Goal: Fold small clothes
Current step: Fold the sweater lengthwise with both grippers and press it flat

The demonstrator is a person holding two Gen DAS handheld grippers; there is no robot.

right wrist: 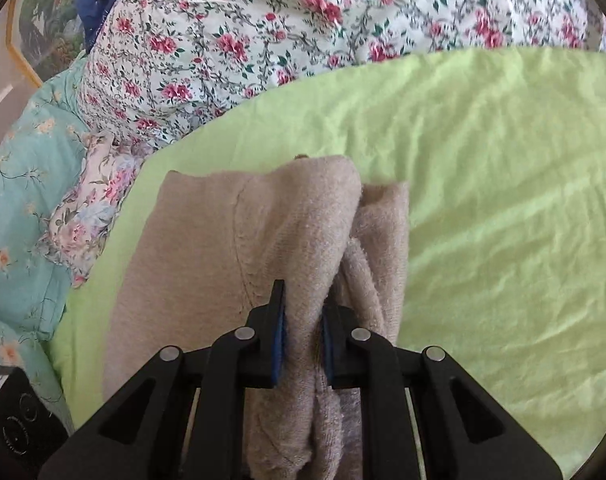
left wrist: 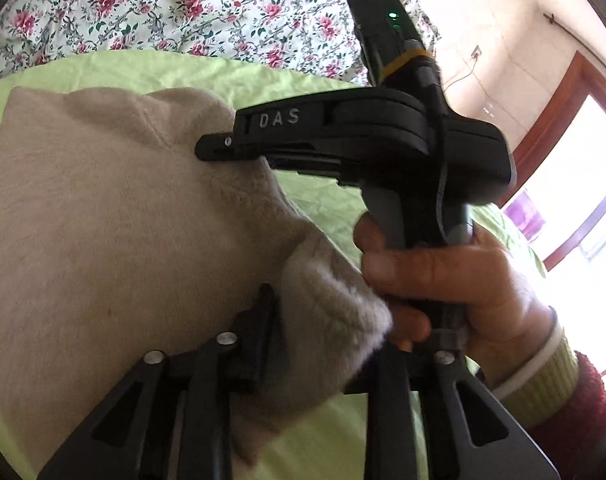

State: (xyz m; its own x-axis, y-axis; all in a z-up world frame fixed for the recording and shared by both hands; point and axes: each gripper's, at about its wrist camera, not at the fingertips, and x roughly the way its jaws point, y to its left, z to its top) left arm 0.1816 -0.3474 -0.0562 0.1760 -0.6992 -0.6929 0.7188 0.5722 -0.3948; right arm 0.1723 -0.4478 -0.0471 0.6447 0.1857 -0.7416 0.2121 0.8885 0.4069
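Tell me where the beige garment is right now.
The beige garment lies on the green sheet, bunched in the right gripper; in the left wrist view the left gripper pinches it too.

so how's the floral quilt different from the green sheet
The floral quilt is white with pink roses and dark leaves; the green sheet is plain lime. The quilt lies bunched at the far side; the sheet lies spread, under the beige garment. Both are bedding.

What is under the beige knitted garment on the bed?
Under the beige knitted garment lies the light green sheet, showing around its edges. Both the right tongs and left tongs pinch its folds. Whatever lies directly beneath the fabric is covered.
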